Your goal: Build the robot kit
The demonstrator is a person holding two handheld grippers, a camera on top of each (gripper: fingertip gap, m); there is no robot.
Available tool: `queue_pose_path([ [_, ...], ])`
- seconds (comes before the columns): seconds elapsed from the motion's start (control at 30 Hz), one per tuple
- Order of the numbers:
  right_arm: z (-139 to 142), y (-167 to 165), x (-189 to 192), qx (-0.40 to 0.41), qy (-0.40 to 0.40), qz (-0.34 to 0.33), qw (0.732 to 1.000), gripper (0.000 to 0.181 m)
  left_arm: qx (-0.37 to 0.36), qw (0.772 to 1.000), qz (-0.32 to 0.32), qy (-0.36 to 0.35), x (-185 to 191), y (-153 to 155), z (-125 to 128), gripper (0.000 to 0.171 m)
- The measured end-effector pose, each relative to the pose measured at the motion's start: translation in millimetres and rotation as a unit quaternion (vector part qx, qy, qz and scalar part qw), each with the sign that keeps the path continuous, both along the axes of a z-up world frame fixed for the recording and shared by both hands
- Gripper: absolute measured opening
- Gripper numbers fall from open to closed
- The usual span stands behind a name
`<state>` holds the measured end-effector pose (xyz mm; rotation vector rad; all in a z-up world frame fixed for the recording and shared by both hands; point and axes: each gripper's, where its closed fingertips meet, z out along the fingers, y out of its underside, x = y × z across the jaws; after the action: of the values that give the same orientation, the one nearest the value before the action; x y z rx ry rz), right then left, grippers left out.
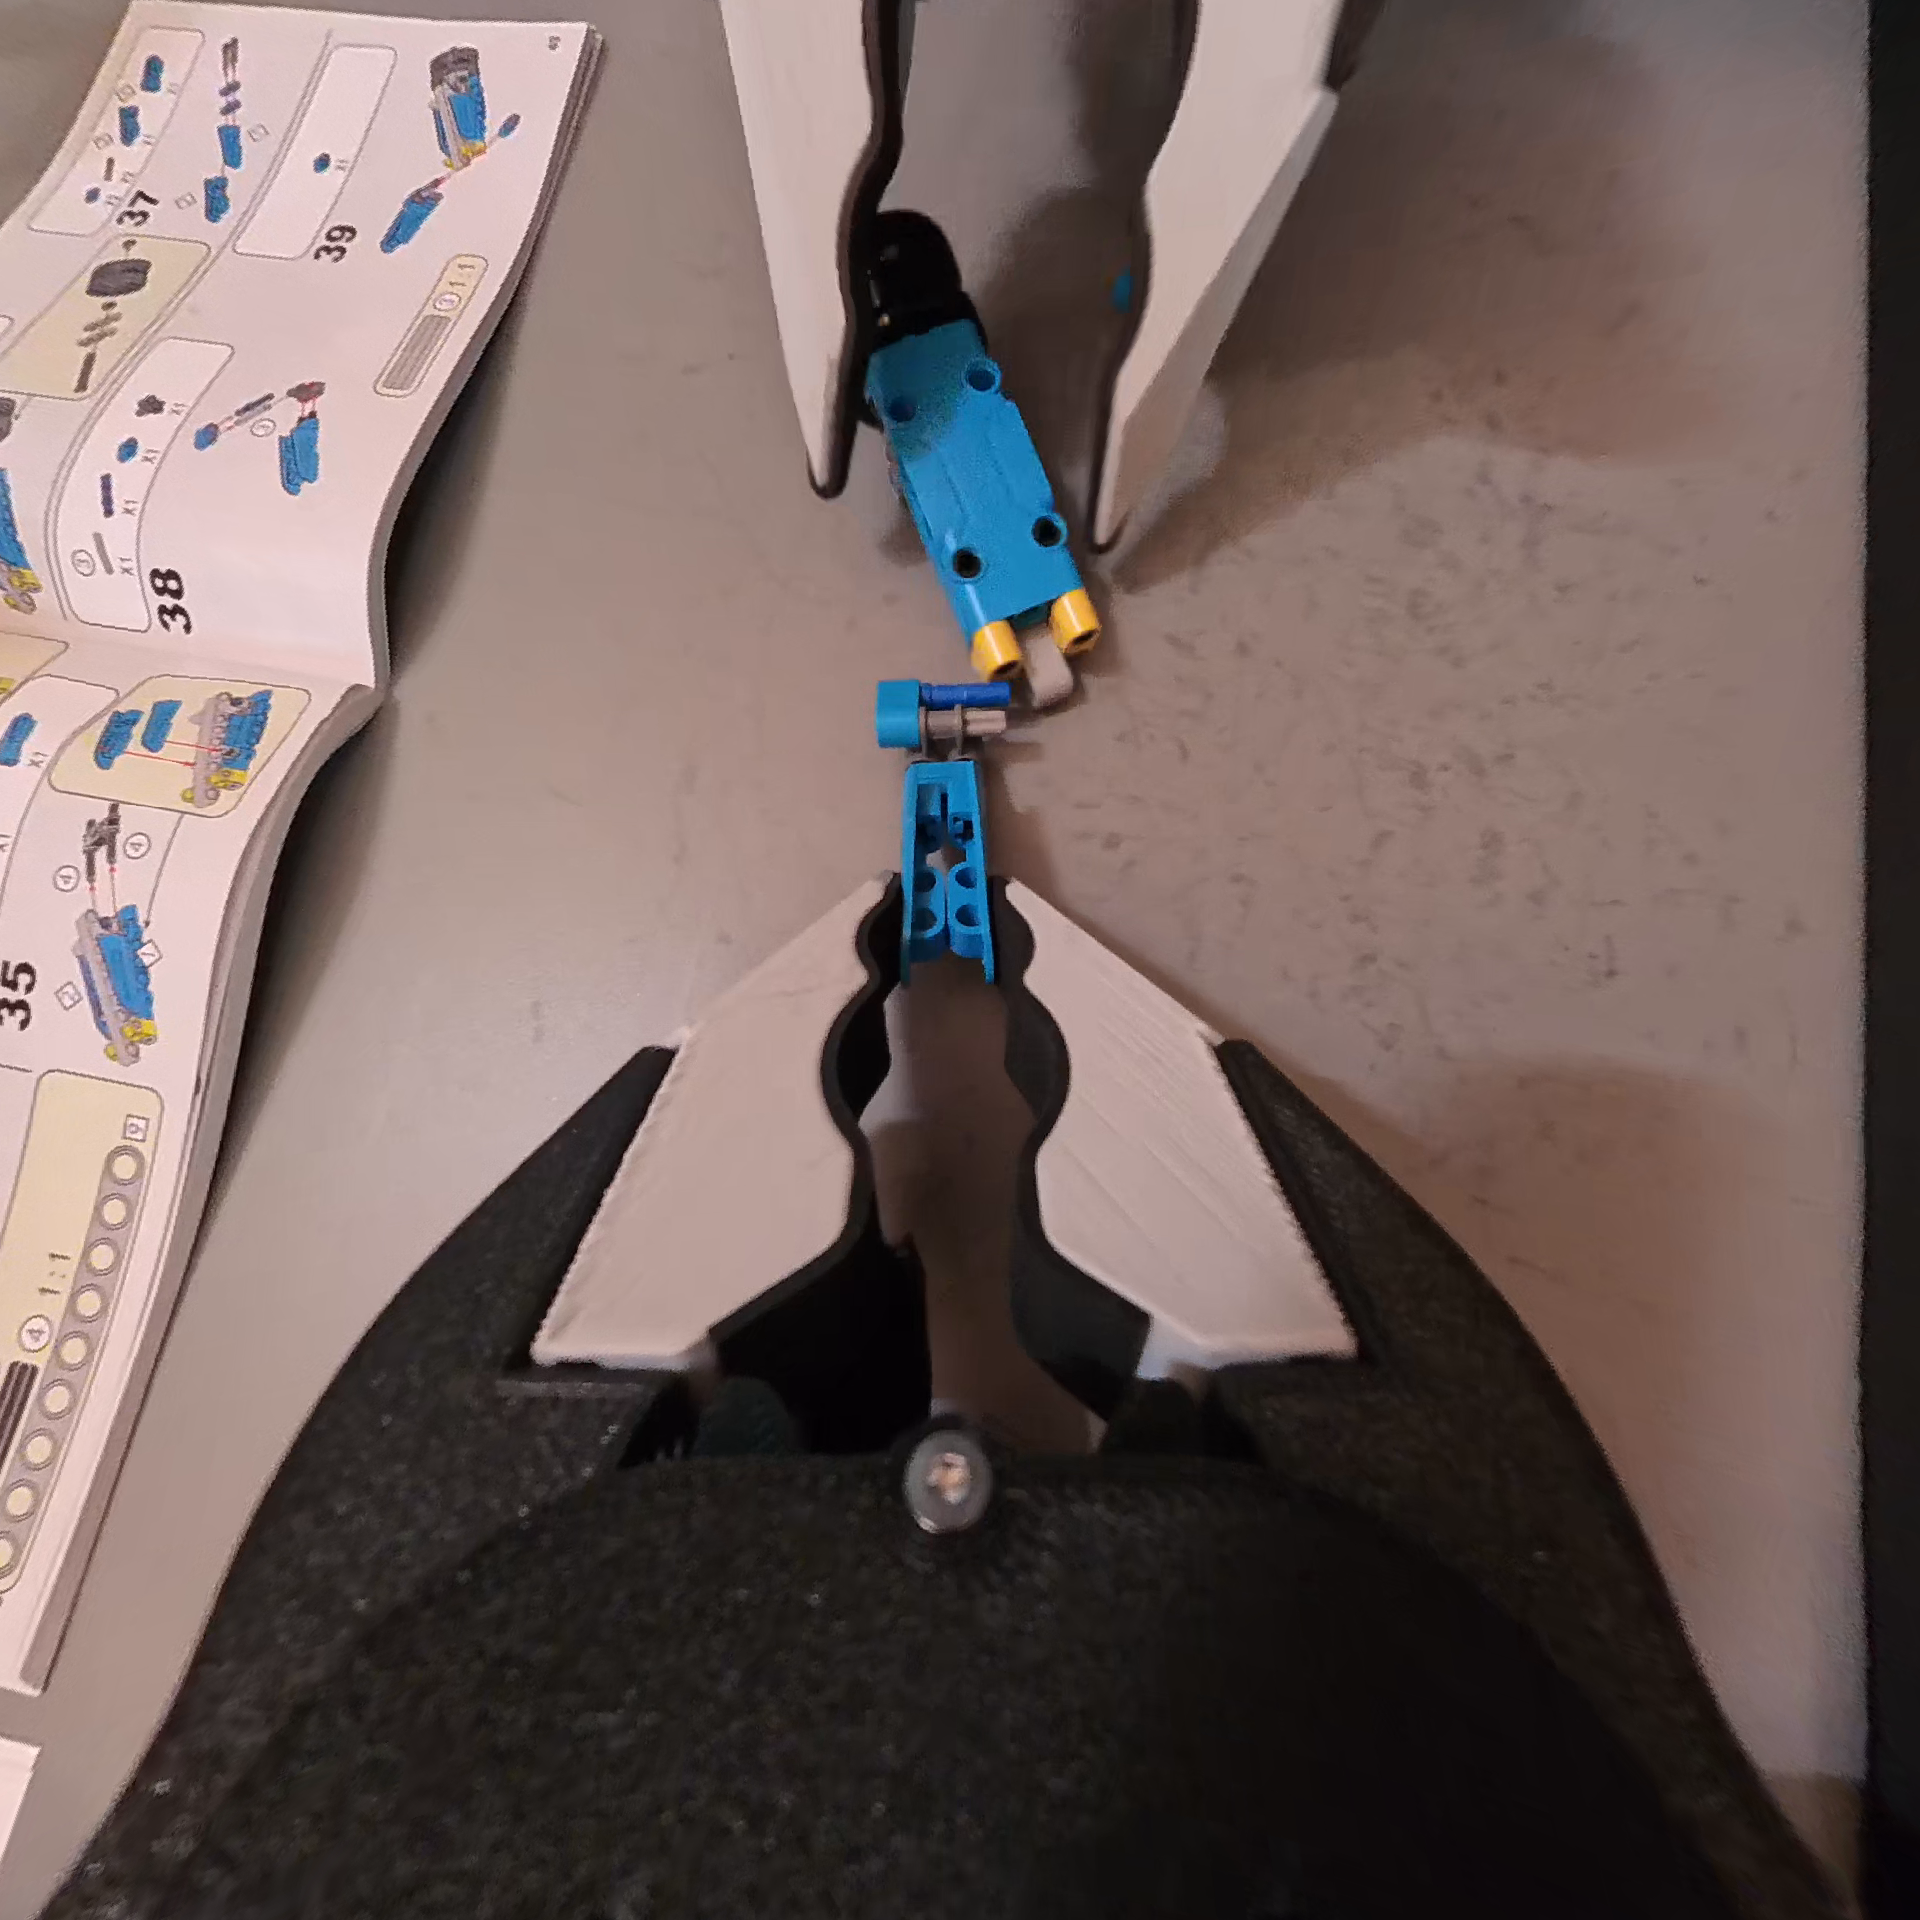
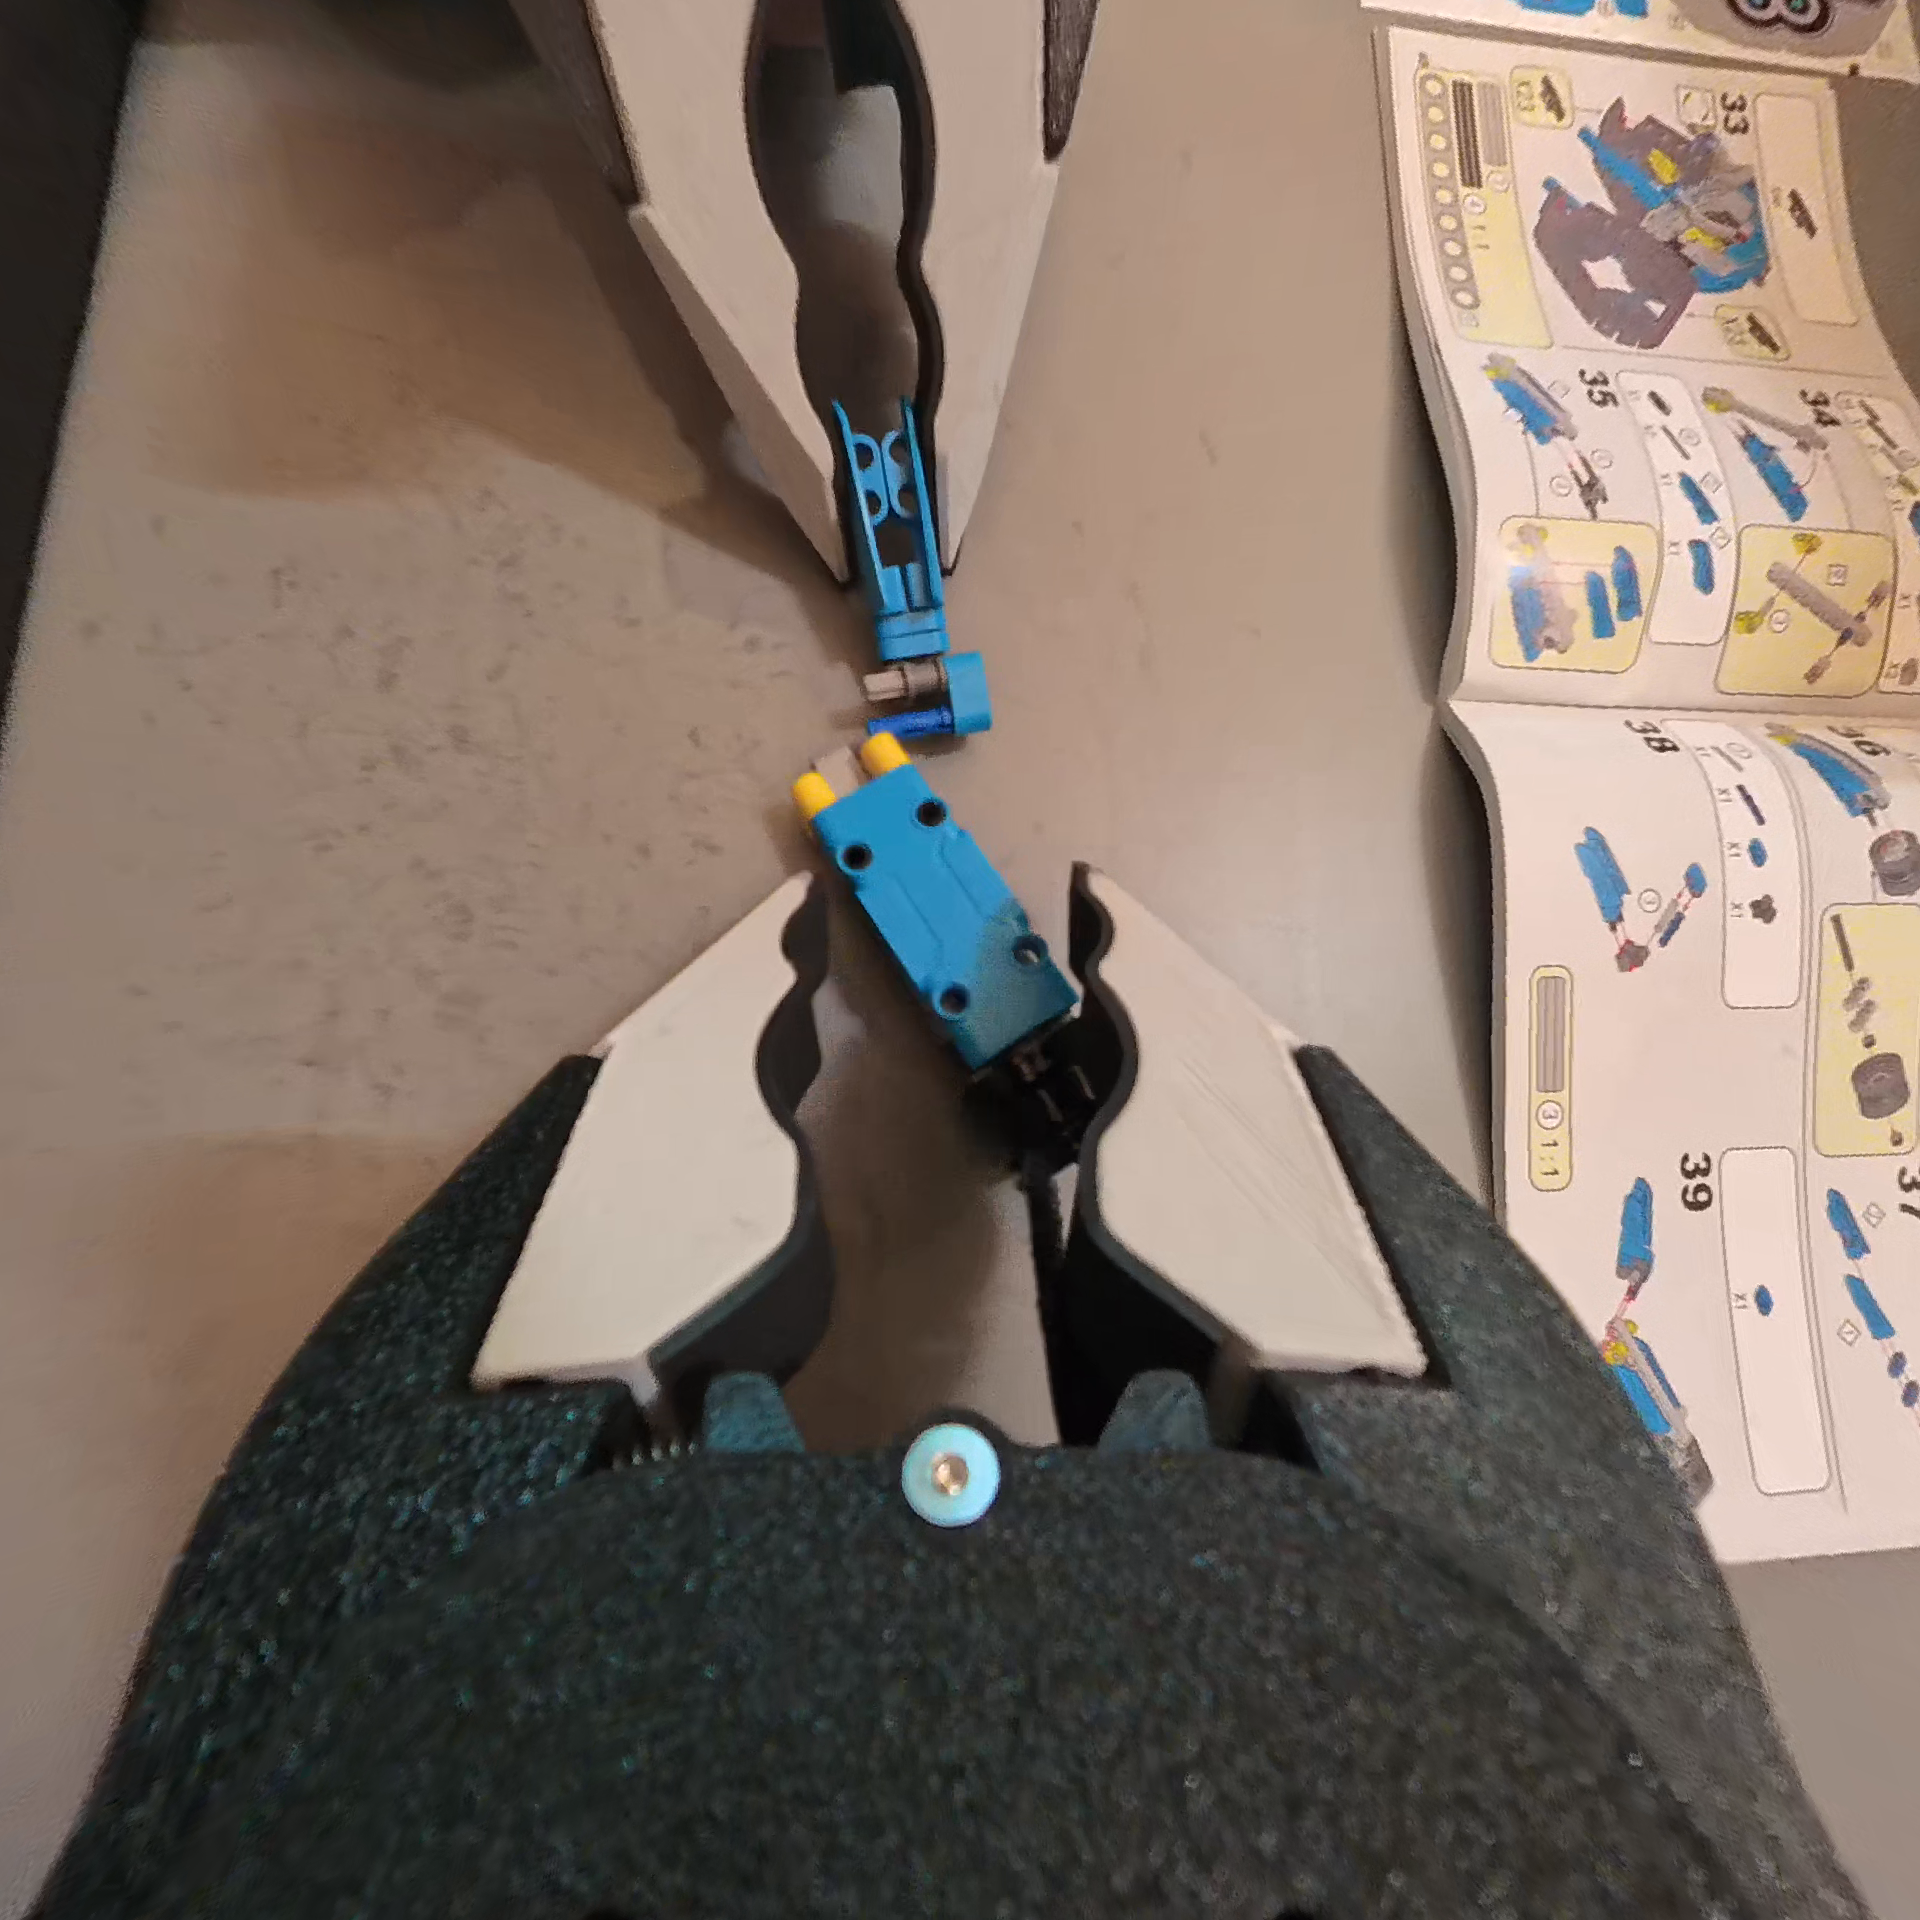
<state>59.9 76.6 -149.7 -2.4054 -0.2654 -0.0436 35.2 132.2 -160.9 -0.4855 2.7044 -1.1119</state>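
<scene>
My left gripper (image 1: 943,889) is shut on a small blue panel piece (image 1: 940,821) and holds it pointing forward. A blue connector with a grey pin and a dark blue pin (image 1: 914,712) sits at the piece's far tip. My right gripper (image 2: 943,879) is open around a larger blue block assembly (image 2: 925,914) that lies slanted on the table, its black end against the right finger. Two yellow pins (image 2: 883,753) stick out of the assembly, close to the connector but not touching. The left wrist view also shows the right gripper (image 1: 966,509) and the assembly (image 1: 966,468). The right wrist view shows the left gripper (image 2: 900,561).
An open instruction booklet (image 1: 208,436) lies on the grey table (image 1: 1455,831) to the left of my left gripper, and on the right in the right wrist view (image 2: 1662,779). A dark table edge (image 1: 1896,935) runs along the far side from the booklet. The gap from one gripper's tips to the other's is roughly 7 centimeters.
</scene>
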Motion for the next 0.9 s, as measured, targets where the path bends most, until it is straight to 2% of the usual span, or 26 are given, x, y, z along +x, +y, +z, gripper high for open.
queue_pose_path([
  [0.13, 13.9, 15.6, -14.7, 0.008, -0.005, 0.021, 1.000, 0.055, 0.001, 1.000, 0.002, 0.000, 0.3, -0.1, 0.0, 0.014],
  [0.3, 6.1, 20.1, -6.7, -0.053, -0.038, 0.048, 0.997, 0.056, -0.004, 1.000, 0.006, 0.008, 1.0, -0.1, -0.3, 0.014],
  [0.4, 8.8, 13.9, -0.7, -0.072, -0.041, 0.050, 0.995, 0.051, -0.008, 1.000, 0.012, 0.011, 2.5, -0.3, -0.3, 0.015],
  [0.5, 36.8, -8.9, 27.1, -0.066, -0.043, 0.004, 0.997, 0.043, -0.012, 1.000, 0.016, 0.015, 3.2, -0.9, -0.5, 0.015],
  [0.6, 72.2, -18.5, 24.3, 0.008, 0.056, -0.010, 0.998, 0.038, -0.011, 1.000, 0.016, 0.011, 3.8, -1.3, -0.4, 0.015],
  [0.63, 73.2, -21.4, 19.4, 0.015, 0.078, -0.004, 0.997, 0.035, -0.012, 1.000, 0.016, 0.009, 4.1, -1.4, -0.4, 0.015],
  [0.73, 50.4, -34.9, 2.4, -0.039, 0.138, 0.002, 0.990, 0.031, -0.013, 1.000, 0.020, 0.010, 5.2, -1.4, -0.2, 0.015],
  [0.8, 61.1, -33.8, -31.6, -0.007, 0.251, 0.060, 0.966, 0.023, -0.014, 1.000, 0.023, 0.010, 5.9, -1.1, -0.3, 0.015],
  [0.83, 67.3, -34.1, -43.4, 0.013, 0.290, 0.089, 0.953, 0.026, -0.013, 1.000, 0.023, 0.010, 5.9, -1.0, -0.2, 0.015],
  [0.9, 62.1, -36.8, -47.9, 0.023, 0.310, 0.097, 0.945, 0.026, -0.012, 1.000, 0.023, 0.009, 5.7, -1.0, -0.2, 0.015],
])
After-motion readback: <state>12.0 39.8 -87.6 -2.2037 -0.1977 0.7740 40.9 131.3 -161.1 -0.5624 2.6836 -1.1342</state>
